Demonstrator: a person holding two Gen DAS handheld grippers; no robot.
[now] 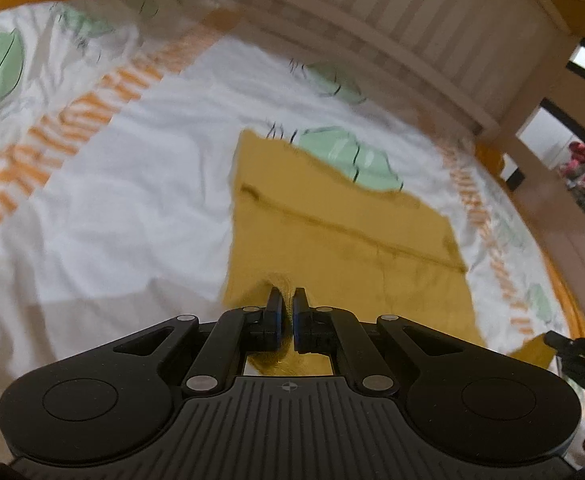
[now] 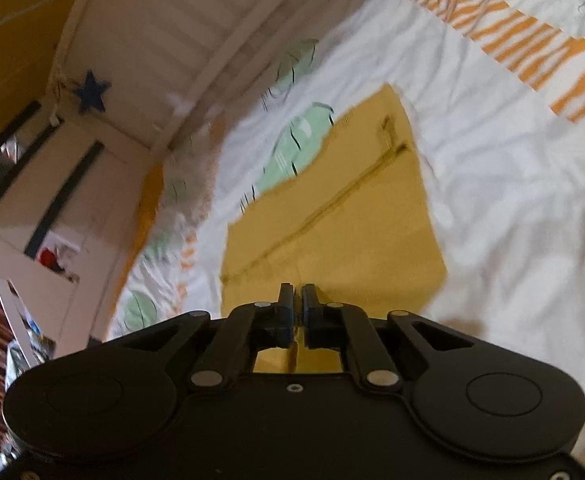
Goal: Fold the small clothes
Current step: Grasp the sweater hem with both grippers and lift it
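Bed with a white sheet (image 1: 124, 184), orange bands and green leaf prints; slatted headboard (image 1: 412, 20) lying well ahead of both grippers. Frames blurred.

The cloth (image 1: 344, 248), a small mustard garment, is lying flat on the sheet, stretching forward from both sets of fingertips, with a dark seam running across it further ahead.

Left gripper (image 1: 287, 300): jaws nearly together, pinching a puckered bit of the near edge; the fabric is bunching at the fingertips and passing under the gripper. Right gripper (image 2: 297, 298): jaws closed likewise, a thin ridge of cloth showing between the pads, the cloth's near edge running beneath it. In the left view, the right gripper's tip is just showing at the far right, beside the cloth's corner.

Judgement: both are gripping the near edge, ready to carry it forward for a fold.

Risks:
- Pinches look shallow, so the edge could be slipping out partway.
- The sheet is rumpled under the cloth; a pad might be catching sheet too and dragging it along.
- Uneven travel between the two grippers would be skewing the fold line.
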